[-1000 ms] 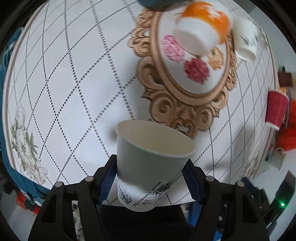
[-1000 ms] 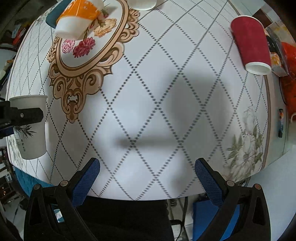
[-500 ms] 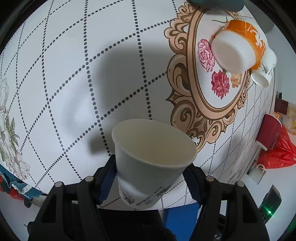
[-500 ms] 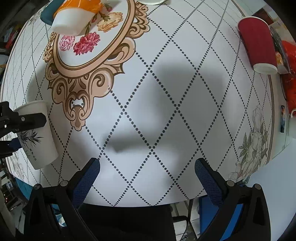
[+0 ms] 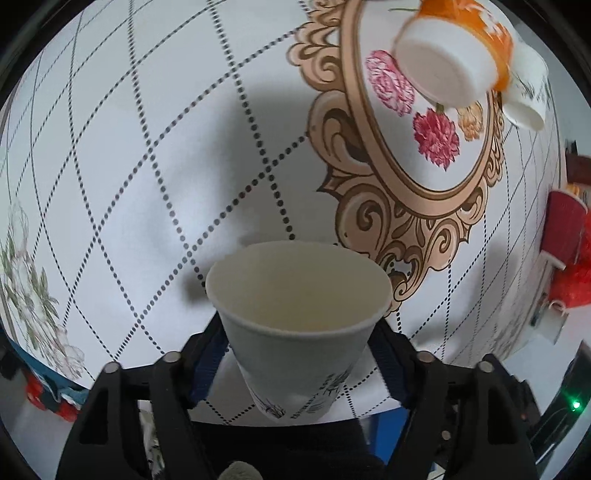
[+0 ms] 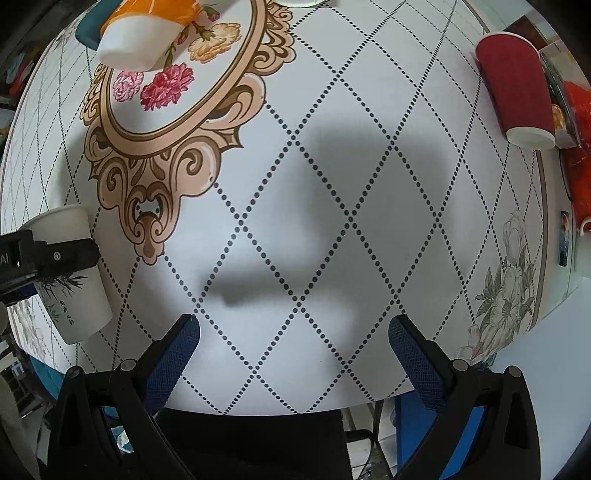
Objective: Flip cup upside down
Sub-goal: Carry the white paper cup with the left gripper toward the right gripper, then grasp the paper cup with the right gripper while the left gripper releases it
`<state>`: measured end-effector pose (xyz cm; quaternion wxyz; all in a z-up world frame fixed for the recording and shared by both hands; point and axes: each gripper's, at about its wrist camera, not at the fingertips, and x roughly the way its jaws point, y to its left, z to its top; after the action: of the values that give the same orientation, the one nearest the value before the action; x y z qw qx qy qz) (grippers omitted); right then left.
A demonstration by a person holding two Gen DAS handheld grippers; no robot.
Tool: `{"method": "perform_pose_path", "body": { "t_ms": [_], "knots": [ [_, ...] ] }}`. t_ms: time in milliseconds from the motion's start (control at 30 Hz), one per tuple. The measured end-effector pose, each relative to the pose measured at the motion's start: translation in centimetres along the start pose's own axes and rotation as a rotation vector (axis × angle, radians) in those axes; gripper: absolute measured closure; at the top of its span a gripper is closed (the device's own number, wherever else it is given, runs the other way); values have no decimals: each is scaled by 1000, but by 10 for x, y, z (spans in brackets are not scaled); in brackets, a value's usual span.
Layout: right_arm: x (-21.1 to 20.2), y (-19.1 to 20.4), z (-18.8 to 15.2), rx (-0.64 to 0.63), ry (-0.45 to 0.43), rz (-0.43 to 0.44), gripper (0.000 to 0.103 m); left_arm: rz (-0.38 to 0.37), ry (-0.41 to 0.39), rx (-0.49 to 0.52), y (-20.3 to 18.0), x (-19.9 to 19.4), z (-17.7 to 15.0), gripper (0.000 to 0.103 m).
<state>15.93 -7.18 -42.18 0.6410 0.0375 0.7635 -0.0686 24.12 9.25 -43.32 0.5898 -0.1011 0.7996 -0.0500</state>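
My left gripper (image 5: pixel 299 354) is shut on a white paper cup (image 5: pixel 299 325) with a dark bamboo print. It holds the cup above the table, tilted, with the open mouth turned away from the gripper toward the table. In the right wrist view the same cup (image 6: pixel 70 295) shows at the far left, clamped by the left gripper's black finger (image 6: pixel 55 254), its wide rim up and its base low. My right gripper (image 6: pixel 293 338) is open and empty above the white tablecloth (image 6: pixel 332 221).
An orange and white cup (image 5: pixel 454 55) stands upside down on the floral medallion; it also shows in the right wrist view (image 6: pixel 147 33). A white cup (image 5: pixel 526 92) is behind it. A red cup (image 6: pixel 513 88) stands upside down at the right, near red bags.
The left gripper has tipped and swung with the cup, so more of the cup's inside shows now. The right gripper has barely moved and stays open.
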Motion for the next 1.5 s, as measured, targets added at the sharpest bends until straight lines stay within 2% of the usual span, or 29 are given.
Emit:
{"method": "perform_pose_path", "body": {
  "t_ms": [67,600,867,967,1100,1200,1300,1500],
  "knots": [
    [5,-9,2,2,0,0,0,8,-5,13,-7,2,0,20],
    [2,-29,1,-4,-1,8,0,41,-42,29,-27,-5,13,19],
    [-6,-28,9,-10,-6,11,0,42,-61,44,-28,-24,0,19],
    [-14,-30,12,-12,-9,23,0,37,-93,55,-35,-41,-5,19],
    [-32,-31,9,-27,-35,60,0,47,-193,85,-40,-84,-20,19],
    [-52,-28,5,-73,-66,80,0,73,-261,89,-29,-106,-34,19],
    [-70,-17,2,-158,-99,71,0,135,-308,72,-4,-118,-53,19],
    [-97,22,1,-377,-128,19,0,216,-308,-25,55,-109,-80,19]
  ]
}}
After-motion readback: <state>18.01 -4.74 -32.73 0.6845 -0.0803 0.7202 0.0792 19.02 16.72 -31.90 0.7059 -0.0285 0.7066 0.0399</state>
